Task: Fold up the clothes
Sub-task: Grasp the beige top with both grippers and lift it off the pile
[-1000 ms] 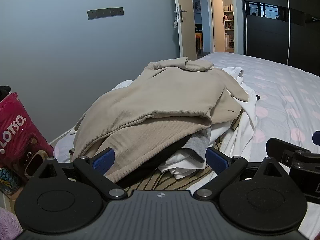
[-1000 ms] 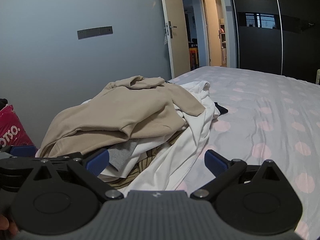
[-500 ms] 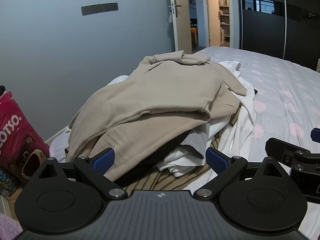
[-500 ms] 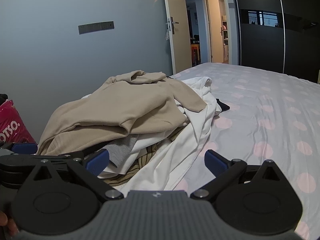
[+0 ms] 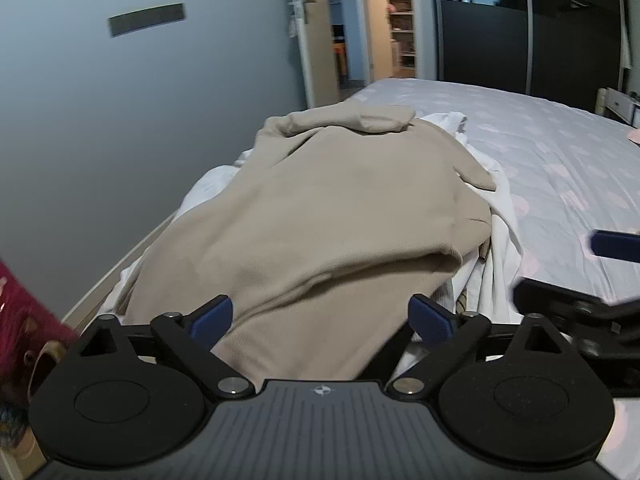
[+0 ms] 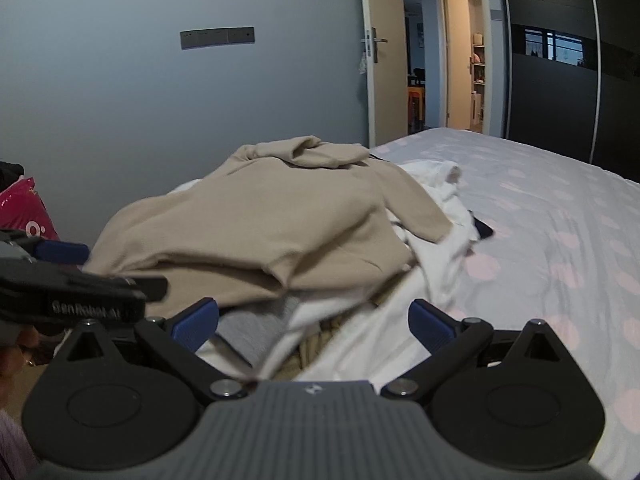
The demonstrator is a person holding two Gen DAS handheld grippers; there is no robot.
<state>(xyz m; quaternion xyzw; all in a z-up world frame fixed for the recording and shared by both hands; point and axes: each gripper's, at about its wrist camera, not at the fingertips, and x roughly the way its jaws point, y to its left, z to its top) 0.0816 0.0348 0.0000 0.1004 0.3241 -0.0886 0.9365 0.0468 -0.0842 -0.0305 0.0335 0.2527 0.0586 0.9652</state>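
A pile of clothes lies on the bed, topped by a beige sweater (image 5: 340, 216) (image 6: 272, 216). Under it are a white garment (image 5: 500, 240) (image 6: 440, 216) and a grey one (image 6: 256, 328). My left gripper (image 5: 320, 320) hangs just above the sweater's near hem. Its jaws are closing; the beige cloth lies between the blue pads, which do not press on it. My right gripper (image 6: 314, 324) stands open over the grey and white cloth at the pile's near right edge, holding nothing. One of the left gripper's fingers (image 6: 96, 300) shows at the left of the right wrist view.
The bed sheet (image 5: 560, 152) (image 6: 540, 200), pale with pink dots, stretches to the right of the pile. A pink bag (image 5: 24, 320) (image 6: 24, 216) stands at the left by the grey wall. An open door (image 6: 372, 60) and dark wardrobe (image 6: 560, 100) are behind.
Both grippers have moved forward toward the pile, so the beige sweater fills more of each view. The left gripper now hangs over the sweater's hem. The pile itself has not shifted.
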